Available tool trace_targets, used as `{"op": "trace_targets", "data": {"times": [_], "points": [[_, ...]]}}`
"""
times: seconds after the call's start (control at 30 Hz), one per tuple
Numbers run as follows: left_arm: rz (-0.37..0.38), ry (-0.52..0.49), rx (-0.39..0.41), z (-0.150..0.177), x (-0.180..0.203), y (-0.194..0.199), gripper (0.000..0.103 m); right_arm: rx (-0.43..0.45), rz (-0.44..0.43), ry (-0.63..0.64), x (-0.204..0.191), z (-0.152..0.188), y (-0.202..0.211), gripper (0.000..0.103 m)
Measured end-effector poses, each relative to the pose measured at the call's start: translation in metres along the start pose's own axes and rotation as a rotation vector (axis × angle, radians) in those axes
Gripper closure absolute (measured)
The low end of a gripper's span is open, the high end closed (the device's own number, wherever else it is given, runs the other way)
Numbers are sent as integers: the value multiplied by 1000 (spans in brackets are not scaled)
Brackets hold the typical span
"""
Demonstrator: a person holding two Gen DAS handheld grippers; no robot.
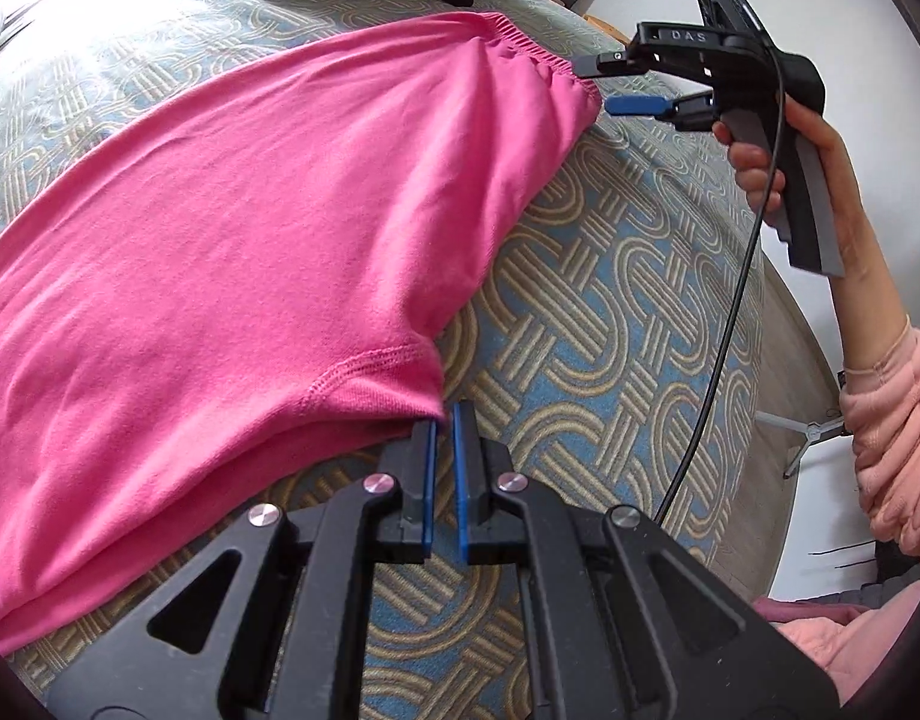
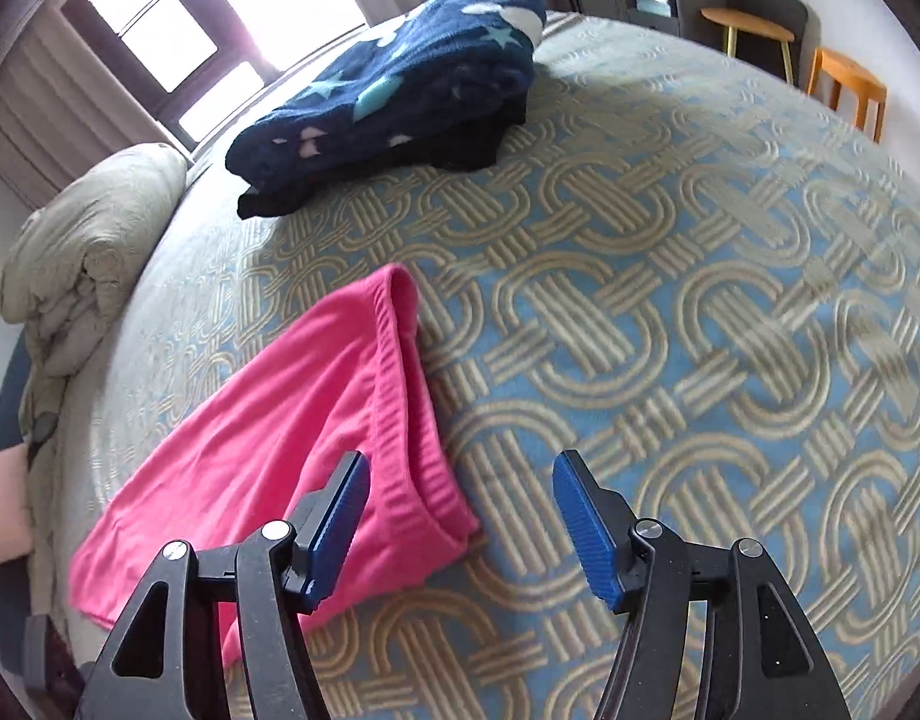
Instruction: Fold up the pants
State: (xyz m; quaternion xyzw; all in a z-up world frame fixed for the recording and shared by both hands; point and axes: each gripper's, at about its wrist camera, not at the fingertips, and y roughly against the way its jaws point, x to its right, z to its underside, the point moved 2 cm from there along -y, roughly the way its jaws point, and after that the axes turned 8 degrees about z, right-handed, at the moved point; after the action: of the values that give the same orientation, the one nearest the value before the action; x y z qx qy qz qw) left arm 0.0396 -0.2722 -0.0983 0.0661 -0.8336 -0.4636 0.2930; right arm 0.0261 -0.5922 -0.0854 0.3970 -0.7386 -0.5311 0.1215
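At the pink pants (image 1: 232,228), left tongs (image 1: 445,420) nearly closed (right tongs (image 2: 454,516) wide, empty).

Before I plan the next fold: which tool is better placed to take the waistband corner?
Likely the right tool: open, waistband corner of the pink pants between its pads. The left tool is shut beside the hem.

Both tools are black plastic with triangular cut-outs in their linkages and round silver screws at the pivots. The left gripper (image 1: 443,420) and the right gripper (image 2: 454,468) carry ribbed blue pads (image 2: 586,534). The right one has a grey-edged pistol handle (image 1: 811,222), white lettering and a thin black cable (image 1: 742,300). The person wears a pale pink ribbed sleeve (image 1: 892,444).
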Motion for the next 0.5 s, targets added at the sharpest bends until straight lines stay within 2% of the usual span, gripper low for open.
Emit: {"op": "trace_targets", "data": {"times": [0.1,0.13,0.17,0.2,0.23,0.3,0.37,0.43,0.5], "points": [[13,21,0,0,-1,0,97,-57,-101,-38,0,13,-14,38],[14,21,0,0,0,0,97,-43,-87,-28,-5,11,-16,39],[12,15,0,0,2,1,97,-16,-61,-6,-9,9,-17,71],[7,2,2,-1,3,3,97,-6,-27,-3,-11,7,-16,82],[2,-15,6,-2,6,4,97,-17,-16,-38,-10,5,-14,82],[11,-36,14,-1,10,7,101,40,-13,-54,-8,1,3,83],[76,-36,-14,2,15,2,102,55,15,-21,-1,-3,8,83],[54,-76,-37,7,24,-4,102,48,61,53,3,-2,1,80],[38,-106,-55,12,32,-8,102,51,150,130,4,9,-6,51]]}}
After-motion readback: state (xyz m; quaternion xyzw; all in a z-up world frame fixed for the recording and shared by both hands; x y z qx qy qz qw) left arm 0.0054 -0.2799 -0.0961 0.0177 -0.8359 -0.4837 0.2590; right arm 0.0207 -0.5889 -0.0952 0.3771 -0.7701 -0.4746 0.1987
